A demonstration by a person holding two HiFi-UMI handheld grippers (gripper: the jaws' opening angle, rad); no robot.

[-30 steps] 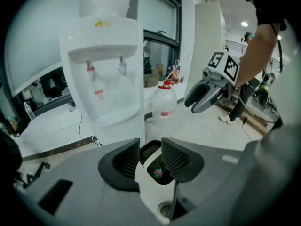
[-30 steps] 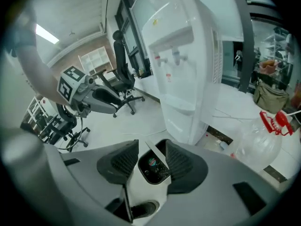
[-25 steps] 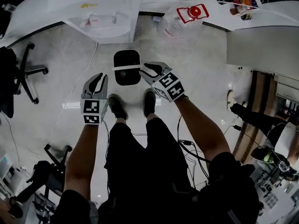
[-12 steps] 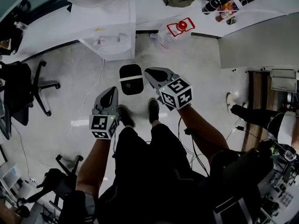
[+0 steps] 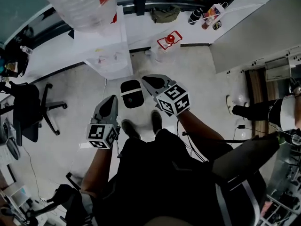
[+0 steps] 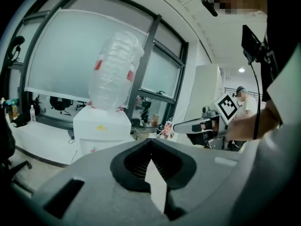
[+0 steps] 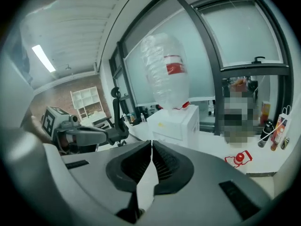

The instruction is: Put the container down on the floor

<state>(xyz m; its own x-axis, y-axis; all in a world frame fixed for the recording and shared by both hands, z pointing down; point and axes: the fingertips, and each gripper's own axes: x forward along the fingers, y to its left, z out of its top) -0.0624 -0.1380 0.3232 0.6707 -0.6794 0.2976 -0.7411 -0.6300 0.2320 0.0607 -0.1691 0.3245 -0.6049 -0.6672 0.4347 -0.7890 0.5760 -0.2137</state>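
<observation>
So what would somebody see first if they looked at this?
Probably the giant clear water bottle upside down on the white dispenser, at the head view's top left. Then the black container on the floor, showing between the left gripper and right gripper, both shut.

No words or numbers are coming through clearly enough to read. Black-and-white square markers (image 5: 100,132) are showing on the cubes of the left gripper (image 5: 112,99) and the right gripper (image 5: 146,78), as patterns only. Ahead of both, a red label (image 7: 175,68) is wrapping the water bottle (image 7: 162,46), and a yellow sticker (image 7: 161,124) is sitting on the dispenser (image 7: 178,128). To the right of the right gripper's jaws, a red-and-white bag (image 7: 239,158) is showing print too small to read.
</observation>
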